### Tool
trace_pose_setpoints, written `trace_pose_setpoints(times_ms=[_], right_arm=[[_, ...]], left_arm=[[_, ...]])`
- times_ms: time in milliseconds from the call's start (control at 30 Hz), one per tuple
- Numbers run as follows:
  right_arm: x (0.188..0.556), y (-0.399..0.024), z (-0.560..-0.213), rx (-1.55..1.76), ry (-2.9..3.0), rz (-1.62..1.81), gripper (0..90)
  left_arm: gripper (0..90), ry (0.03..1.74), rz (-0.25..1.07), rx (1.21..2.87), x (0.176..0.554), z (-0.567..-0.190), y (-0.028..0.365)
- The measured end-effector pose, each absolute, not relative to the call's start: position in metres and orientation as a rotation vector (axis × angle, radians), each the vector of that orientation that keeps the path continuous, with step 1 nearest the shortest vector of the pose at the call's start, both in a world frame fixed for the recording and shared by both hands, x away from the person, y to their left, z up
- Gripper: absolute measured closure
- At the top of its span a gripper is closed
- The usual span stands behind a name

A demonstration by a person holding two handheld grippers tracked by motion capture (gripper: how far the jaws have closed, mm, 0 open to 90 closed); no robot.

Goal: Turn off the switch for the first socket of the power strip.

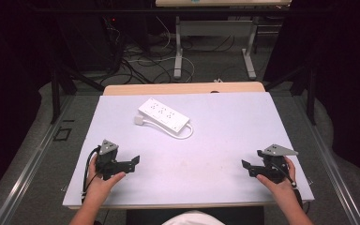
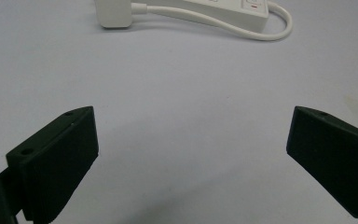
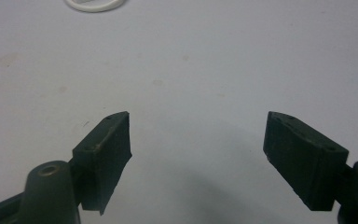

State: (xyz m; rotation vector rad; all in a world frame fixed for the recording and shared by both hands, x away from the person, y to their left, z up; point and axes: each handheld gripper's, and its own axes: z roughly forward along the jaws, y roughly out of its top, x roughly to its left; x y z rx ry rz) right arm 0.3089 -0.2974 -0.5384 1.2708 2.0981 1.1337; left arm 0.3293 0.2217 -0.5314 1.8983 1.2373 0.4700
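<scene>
Strip (image 1: 164, 115), a white power strip, lies flat at the table's (image 1: 225, 187) far middle with its plug (image 1: 138, 120) and looped cord (image 1: 186, 133) beside it, well apart from both grippers. It looks rigid, light and probably slick, so grip it across the narrow width near 1 end; the cord is floppy. Left gripper (image 2: 191, 154) and right gripper (image 3: 198, 154) both stand wide open and empty.
</scene>
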Motion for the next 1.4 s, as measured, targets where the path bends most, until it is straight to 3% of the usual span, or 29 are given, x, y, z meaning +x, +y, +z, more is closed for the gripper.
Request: trace_pose_setpoints(times_ms=[733,1167,1400], right_arm=[[0.307,-0.300,-0.540,1.240,2.094,1.161,16.9],[0.307,-0.300,-0.541,1.252,2.090,1.163,16.9],[0.307,-0.298,-0.540,1.265,2.088,1.166,16.9]], left_arm=[[20.5,1.243,0.494,1.899,0.330,-0.530,0.221],[23.8,1.227,0.525,1.898,0.345,-0.513,0.218],[34.0,1.212,0.508,1.903,0.355,-0.496,0.213]])
